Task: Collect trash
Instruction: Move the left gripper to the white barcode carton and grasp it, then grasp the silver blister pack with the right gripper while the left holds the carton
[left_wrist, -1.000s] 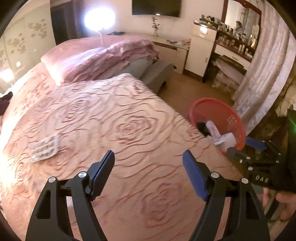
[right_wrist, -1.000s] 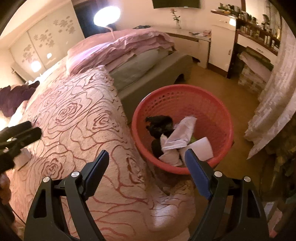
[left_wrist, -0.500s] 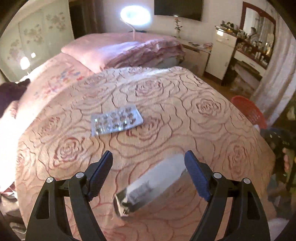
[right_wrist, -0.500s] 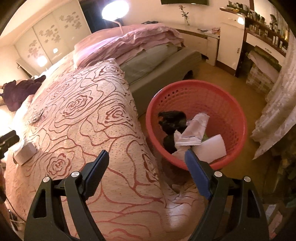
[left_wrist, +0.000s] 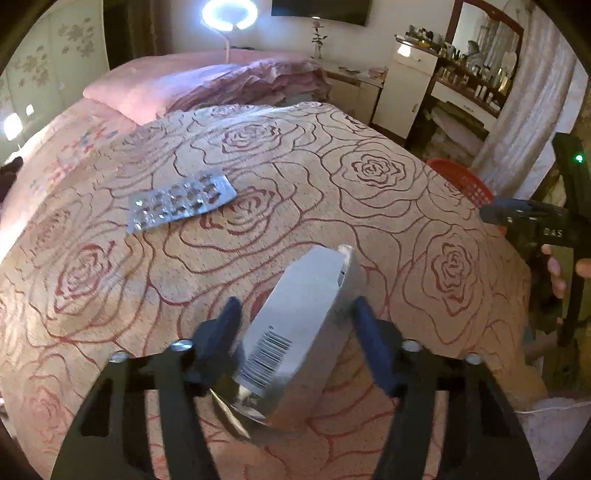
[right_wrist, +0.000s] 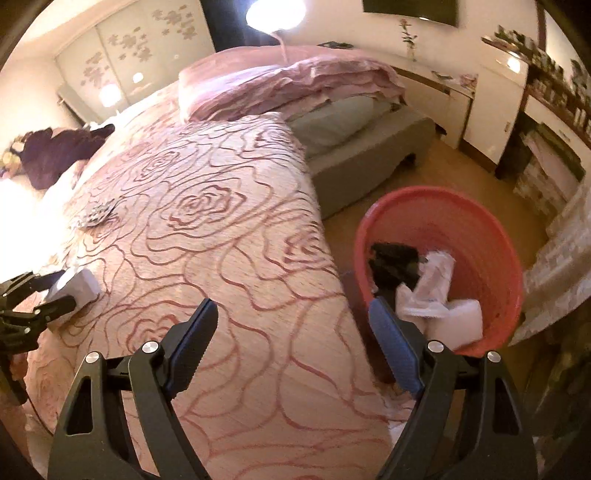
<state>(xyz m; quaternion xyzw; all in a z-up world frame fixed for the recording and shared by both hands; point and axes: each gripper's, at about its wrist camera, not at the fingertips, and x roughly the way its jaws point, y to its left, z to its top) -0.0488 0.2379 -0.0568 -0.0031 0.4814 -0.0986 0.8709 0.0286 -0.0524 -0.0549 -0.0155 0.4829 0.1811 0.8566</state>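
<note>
The bed (left_wrist: 332, 192), under a pink spread patterned with red rose outlines, fills both views. Beside it on the floor stands a red basket (right_wrist: 476, 221) holding white crumpled paper and something black. On the spread lies a grey carton (left_wrist: 299, 317), long and flat, with a barcode at its near end and an opened flap. Further off rests a silver blister sheet (left_wrist: 181, 203). The left tongs (left_wrist: 295, 325) are closing, carton between the pads. The right tongs (right_wrist: 291, 332) stand spread, empty.
</note>
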